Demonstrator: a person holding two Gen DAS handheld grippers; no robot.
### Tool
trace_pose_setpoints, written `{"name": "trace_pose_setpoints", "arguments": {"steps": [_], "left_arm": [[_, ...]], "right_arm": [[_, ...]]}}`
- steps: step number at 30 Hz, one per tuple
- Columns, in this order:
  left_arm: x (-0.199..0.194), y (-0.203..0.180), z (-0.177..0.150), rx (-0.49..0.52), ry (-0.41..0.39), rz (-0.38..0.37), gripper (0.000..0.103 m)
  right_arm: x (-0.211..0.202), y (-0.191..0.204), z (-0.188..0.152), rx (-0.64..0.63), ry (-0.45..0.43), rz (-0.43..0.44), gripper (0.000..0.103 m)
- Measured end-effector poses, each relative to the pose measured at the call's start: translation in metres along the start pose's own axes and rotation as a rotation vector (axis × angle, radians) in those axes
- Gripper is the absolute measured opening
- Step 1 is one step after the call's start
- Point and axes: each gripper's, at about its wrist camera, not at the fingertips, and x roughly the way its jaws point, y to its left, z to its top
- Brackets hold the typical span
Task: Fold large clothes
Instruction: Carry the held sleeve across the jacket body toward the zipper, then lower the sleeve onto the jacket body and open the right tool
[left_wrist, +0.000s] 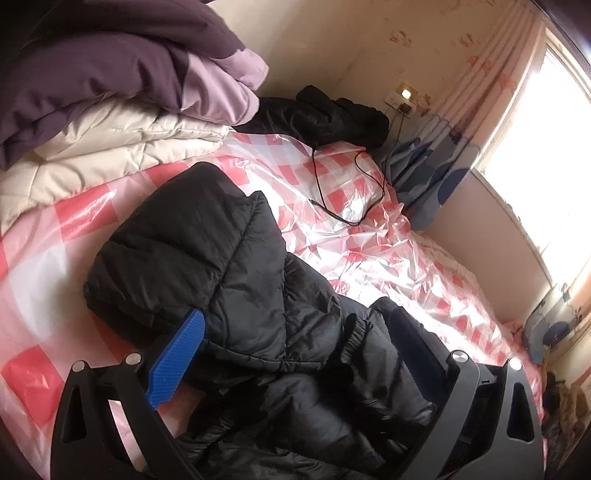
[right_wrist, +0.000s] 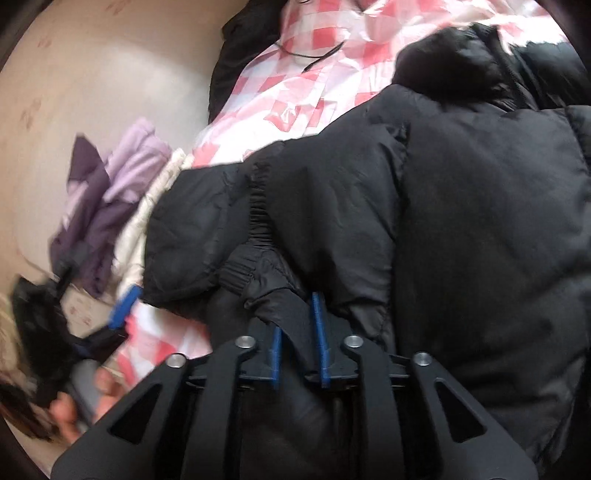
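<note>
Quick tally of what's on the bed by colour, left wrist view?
Black: 2, puffer jacket and second black garment
Purple: 1, duvet
Cream: 1, quilt
Black cable: 1
Total: 5, all on the pink checked sheet.

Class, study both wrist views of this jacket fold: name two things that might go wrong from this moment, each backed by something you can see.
1. The right gripper pinches only a thin flap near the cuff of the black jacket; the puffy fabric may slip out.
2. The left gripper is open around the bulky jacket, so it may close on too many layers.
3. A black cable lies loose on the checked sheet and might snag.
</note>
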Motion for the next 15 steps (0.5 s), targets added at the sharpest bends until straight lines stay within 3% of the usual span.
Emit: {"name": "trace_pose_setpoints", "arguments": {"steps": [2, 3, 4, 5, 8, 11, 13, 15], "left_arm": [[0.001, -0.003, 0.003, 0.053, -0.001, 0.025, 0.096], [0.002, -0.004, 0.004, 0.08, 0.0, 0.036, 0.096], [0.003, -0.004, 0.005, 0.095, 0.002, 0.043, 0.096], [0.004, -0.004, 0.006, 0.109, 0.003, 0.054, 0.096], [0.007, -0.002, 0.004, 0.108, 0.021, 0.058, 0.096], [0.012, -0.007, 0.001, 0.158, 0.048, 0.069, 0.096], [0.014, -0.013, -0.002, 0.207, 0.052, 0.085, 0.096], [0.016, -0.017, -0.006, 0.236, 0.062, 0.087, 0.096]], "right_arm": [[-0.02, 0.009, -0.001, -0.007, -0.034, 0.042, 0.051], [-0.032, 0.014, -0.005, -0.022, -0.067, 0.069, 0.078], [-0.043, 0.018, -0.009, -0.036, -0.099, 0.08, 0.091], [-0.054, 0.02, -0.014, -0.055, -0.134, 0.06, 0.093], [-0.06, 0.014, -0.014, -0.037, -0.1, -0.01, 0.095], [-0.097, 0.009, -0.02, -0.023, -0.222, -0.08, 0.095], [-0.12, -0.011, -0.025, 0.048, -0.302, -0.189, 0.095], [-0.114, -0.042, -0.02, 0.151, -0.272, -0.191, 0.095]]}}
